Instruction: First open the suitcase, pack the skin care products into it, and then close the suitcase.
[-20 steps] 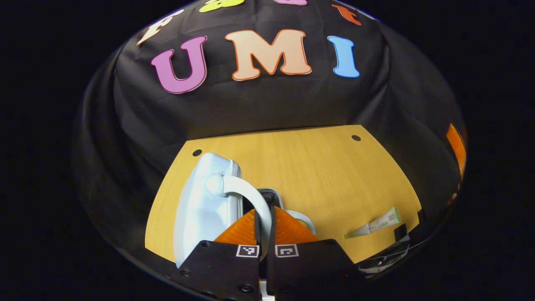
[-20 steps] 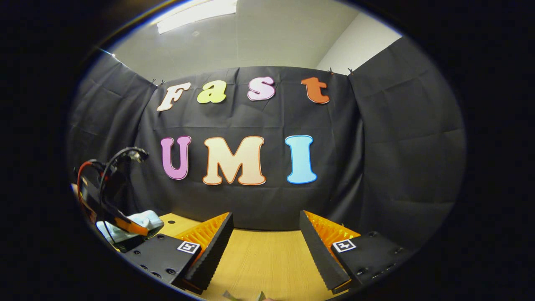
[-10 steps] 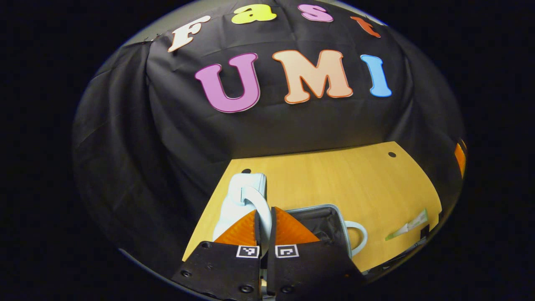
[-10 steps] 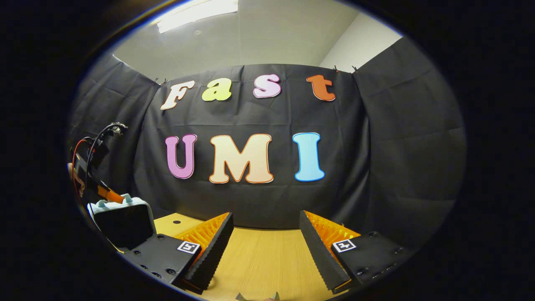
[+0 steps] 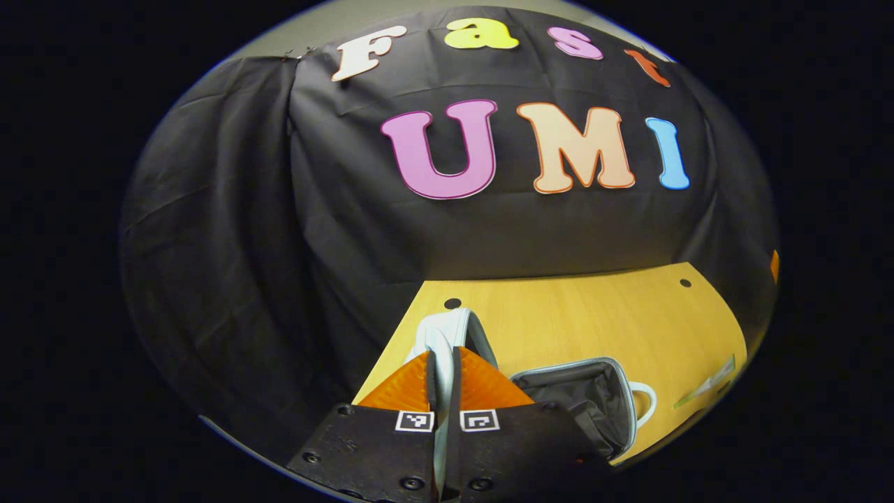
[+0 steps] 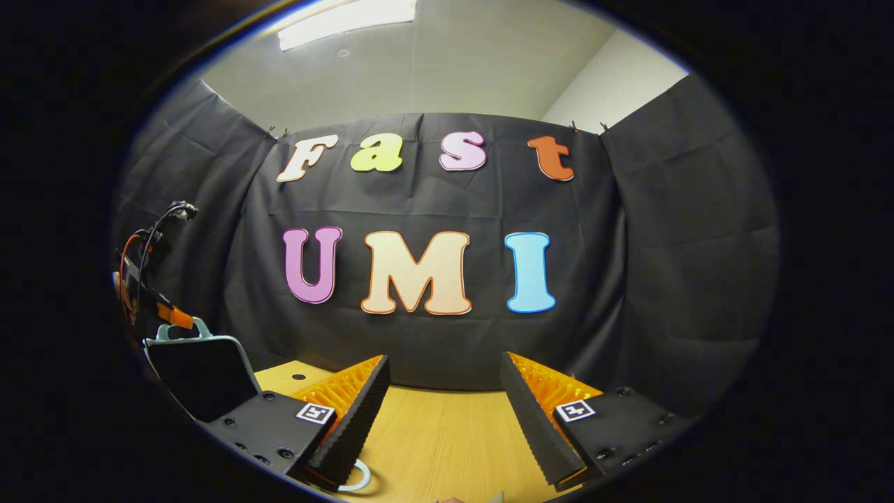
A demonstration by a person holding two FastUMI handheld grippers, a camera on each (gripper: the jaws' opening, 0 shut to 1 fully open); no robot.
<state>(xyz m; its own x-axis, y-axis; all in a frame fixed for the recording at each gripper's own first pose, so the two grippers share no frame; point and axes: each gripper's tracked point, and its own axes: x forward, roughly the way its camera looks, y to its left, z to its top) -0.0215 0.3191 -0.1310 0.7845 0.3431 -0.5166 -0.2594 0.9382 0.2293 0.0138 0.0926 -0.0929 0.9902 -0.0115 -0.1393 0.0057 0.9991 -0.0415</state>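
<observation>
No readable text; only coded marker squares on gripper fingers [image 5: 414, 420].

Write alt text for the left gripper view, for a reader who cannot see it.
The left gripper is shut on the handle of a pale blue suitcase lid, holding it raised. Beside it, the suitcase's open bottom half lies on a wooden table, its dark lining showing. A small tube lies near the table's right edge.

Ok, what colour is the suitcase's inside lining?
Dark grey, nearly black lining, seen best in the left gripper view.
</observation>
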